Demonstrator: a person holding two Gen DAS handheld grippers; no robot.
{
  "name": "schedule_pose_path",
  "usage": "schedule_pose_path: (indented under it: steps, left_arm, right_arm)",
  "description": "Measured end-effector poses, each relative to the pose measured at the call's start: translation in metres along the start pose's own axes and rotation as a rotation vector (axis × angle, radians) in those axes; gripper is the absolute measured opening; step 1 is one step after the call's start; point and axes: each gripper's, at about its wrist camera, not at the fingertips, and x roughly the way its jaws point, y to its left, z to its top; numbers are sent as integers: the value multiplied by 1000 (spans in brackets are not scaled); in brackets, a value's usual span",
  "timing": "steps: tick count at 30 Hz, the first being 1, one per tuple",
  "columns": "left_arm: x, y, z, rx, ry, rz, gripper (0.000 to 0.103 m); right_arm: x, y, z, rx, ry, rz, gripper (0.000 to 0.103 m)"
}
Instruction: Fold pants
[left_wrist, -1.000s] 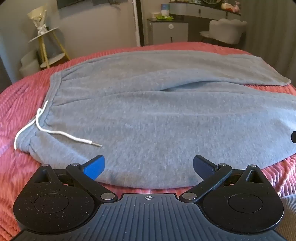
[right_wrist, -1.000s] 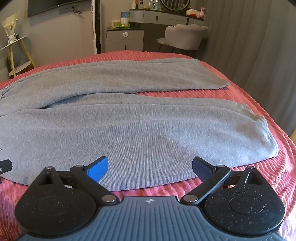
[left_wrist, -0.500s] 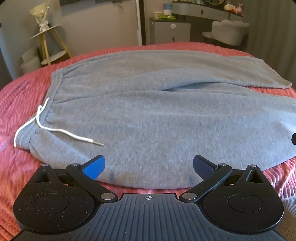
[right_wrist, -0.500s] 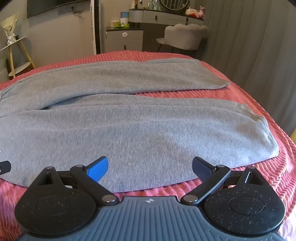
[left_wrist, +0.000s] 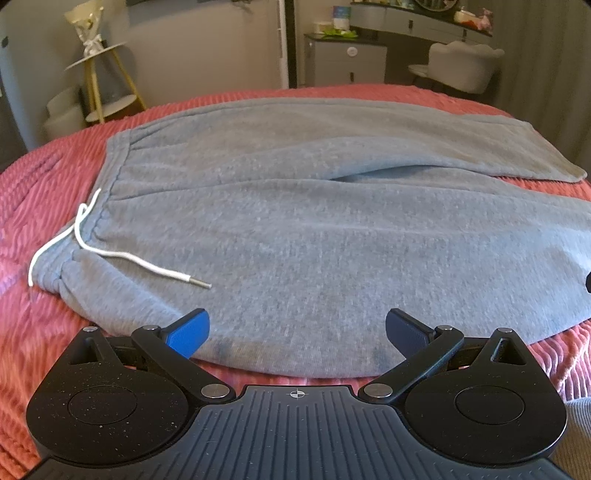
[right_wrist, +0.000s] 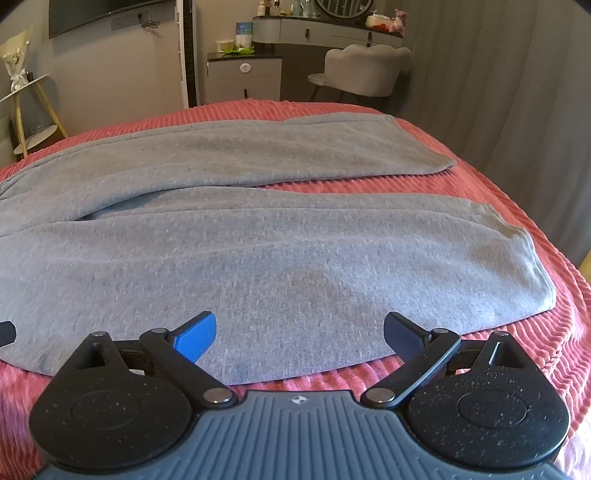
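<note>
Grey sweatpants (left_wrist: 314, 229) lie spread flat on a pink ribbed bedspread (left_wrist: 33, 332), waistband at the left with a white drawstring (left_wrist: 110, 251) trailing across the cloth. Both legs run to the right, their cuffs showing in the right wrist view, the near one (right_wrist: 532, 266) and the far one (right_wrist: 424, 147). My left gripper (left_wrist: 297, 330) hovers open over the near edge of the pants by the hip. My right gripper (right_wrist: 299, 334) is open over the near leg's (right_wrist: 295, 266) front edge. Neither holds cloth.
A gold-legged side table (left_wrist: 99, 88) stands beyond the bed at the left. A grey cabinet (right_wrist: 243, 77), a dresser and a pale chair (right_wrist: 362, 68) line the far wall. Grey curtains (right_wrist: 517, 92) hang at the right. The bedspread's (right_wrist: 554, 332) right edge drops off beside the near cuff.
The left wrist view has shifted slightly, so the pants sit a little lower and farther right in it. The right view is almost unchanged. Both grippers stayed open.
</note>
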Motion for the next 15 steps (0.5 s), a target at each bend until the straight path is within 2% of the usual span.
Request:
schedule_pose_path:
  steps: [15]
  left_arm:
    - [1,4,1,-19,5,-1,103]
  right_arm:
    - [3,-2,0,7,3,-3,97]
